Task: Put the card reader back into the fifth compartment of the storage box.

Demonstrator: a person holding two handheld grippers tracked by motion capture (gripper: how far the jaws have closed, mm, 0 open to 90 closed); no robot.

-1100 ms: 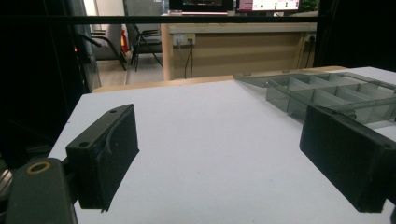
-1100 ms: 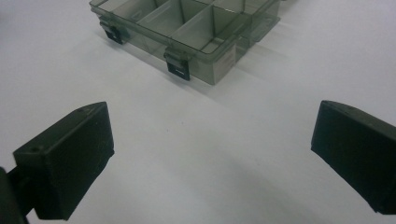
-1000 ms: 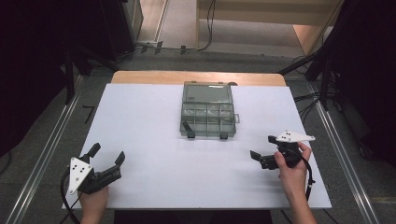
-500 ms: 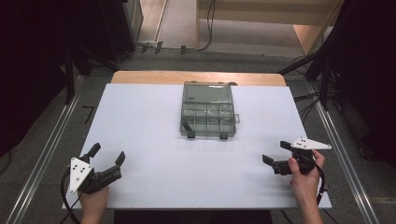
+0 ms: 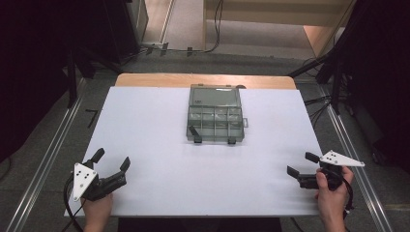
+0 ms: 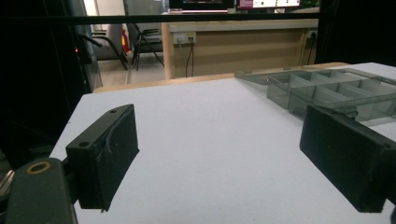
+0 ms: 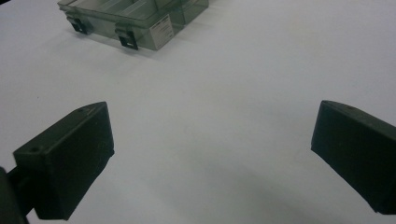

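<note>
A clear grey compartment box (image 5: 214,119) lies open in the middle of the white table (image 5: 145,125), its lid laid back toward the far edge. Its divided cells look empty. My left gripper (image 5: 111,161) rests at the near left corner, open, nothing between its jaws; in the left gripper view the box (image 6: 336,88) is ahead to the right. At the near right edge my right gripper (image 5: 300,164) stands open and empty, pointing left. In the right gripper view the box (image 7: 135,18), with its two dark latches, lies far ahead at upper left.
A wooden strip (image 5: 203,80) runs along the table's far edge. Metal rails (image 5: 43,164) flank both sides of the table, with cables on the floor at the right (image 5: 319,104). A desk and chairs (image 6: 140,42) stand beyond the table.
My right gripper has drawn back to the right and nearer the front edge of the table. The left gripper and the box have stayed put.
</note>
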